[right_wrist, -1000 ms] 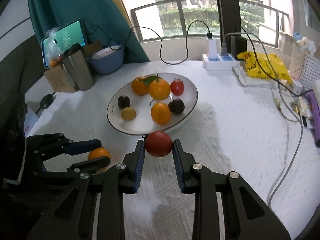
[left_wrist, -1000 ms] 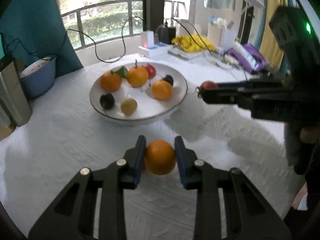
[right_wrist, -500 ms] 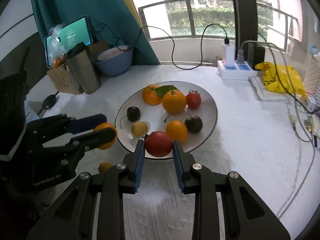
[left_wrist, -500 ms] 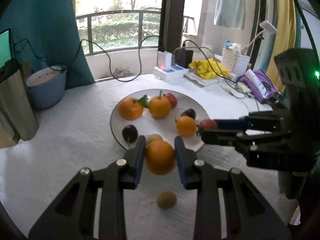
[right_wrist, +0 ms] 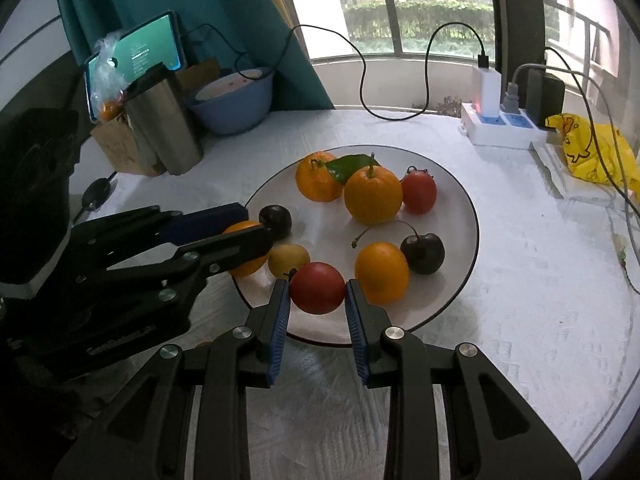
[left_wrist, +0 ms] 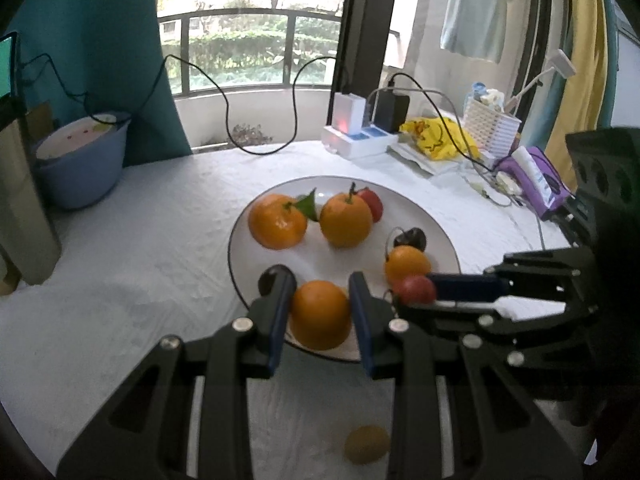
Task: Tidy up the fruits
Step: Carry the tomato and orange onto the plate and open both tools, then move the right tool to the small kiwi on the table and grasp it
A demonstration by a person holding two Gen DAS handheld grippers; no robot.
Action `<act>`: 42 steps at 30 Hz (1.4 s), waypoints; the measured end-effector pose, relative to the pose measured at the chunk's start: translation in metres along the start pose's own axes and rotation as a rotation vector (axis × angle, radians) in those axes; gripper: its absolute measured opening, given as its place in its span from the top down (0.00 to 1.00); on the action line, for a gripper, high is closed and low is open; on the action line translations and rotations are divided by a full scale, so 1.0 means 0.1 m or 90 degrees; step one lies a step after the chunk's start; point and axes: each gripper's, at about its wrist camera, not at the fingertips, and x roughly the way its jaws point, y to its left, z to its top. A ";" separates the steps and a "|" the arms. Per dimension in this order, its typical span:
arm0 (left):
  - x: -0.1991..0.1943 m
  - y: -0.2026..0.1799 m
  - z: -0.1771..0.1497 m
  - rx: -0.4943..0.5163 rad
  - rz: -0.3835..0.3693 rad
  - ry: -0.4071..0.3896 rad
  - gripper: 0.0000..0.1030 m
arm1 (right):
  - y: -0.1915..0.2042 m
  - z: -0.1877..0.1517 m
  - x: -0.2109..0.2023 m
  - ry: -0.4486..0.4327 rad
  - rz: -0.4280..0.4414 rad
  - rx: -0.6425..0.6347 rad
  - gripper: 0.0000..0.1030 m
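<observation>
My left gripper (left_wrist: 320, 312) is shut on an orange (left_wrist: 320, 314) and holds it over the near rim of the white plate (left_wrist: 436, 224). My right gripper (right_wrist: 318, 304) is shut on a red tomato (right_wrist: 317, 287) over the plate's near edge (right_wrist: 460, 300). The plate holds two stemmed oranges (right_wrist: 373, 194), a small orange (right_wrist: 382, 272), another tomato (right_wrist: 419, 192), dark cherries (right_wrist: 423, 253) and a yellow fruit (right_wrist: 289, 259). A small yellow-brown fruit (left_wrist: 367, 444) lies on the cloth below my left gripper. Each gripper shows in the other's view.
A blue bowl (right_wrist: 232, 104), a steel cup (right_wrist: 164, 120) and a phone (right_wrist: 136, 56) stand at the back left. A power strip with cables (right_wrist: 500, 128), a yellow bag (right_wrist: 592, 152) and a white basket (left_wrist: 492, 124) sit at the back right.
Both grippers have moved forward with their fruit, from short of the plate to over its near rim. The plate looks closer and larger.
</observation>
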 end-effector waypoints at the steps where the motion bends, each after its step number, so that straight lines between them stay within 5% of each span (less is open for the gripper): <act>1: 0.01 0.01 0.01 -0.002 0.000 0.000 0.70 | 0.00 0.00 0.01 0.002 -0.002 0.000 0.71; 7: 0.07 0.09 0.05 -0.030 0.002 0.023 0.69 | 0.00 0.01 0.02 0.005 -0.012 0.007 0.70; 14: -0.09 0.10 0.06 -0.043 -0.015 0.000 0.56 | 0.00 -0.01 -0.06 -0.001 -0.033 0.024 0.61; 21: -0.35 0.15 0.01 -0.045 -0.007 -0.024 0.56 | 0.19 -0.07 -0.21 -0.009 -0.033 0.009 0.61; 42: -0.95 0.53 -0.77 -0.116 0.039 -0.010 0.55 | 0.73 -0.43 0.12 0.039 -0.022 0.015 0.61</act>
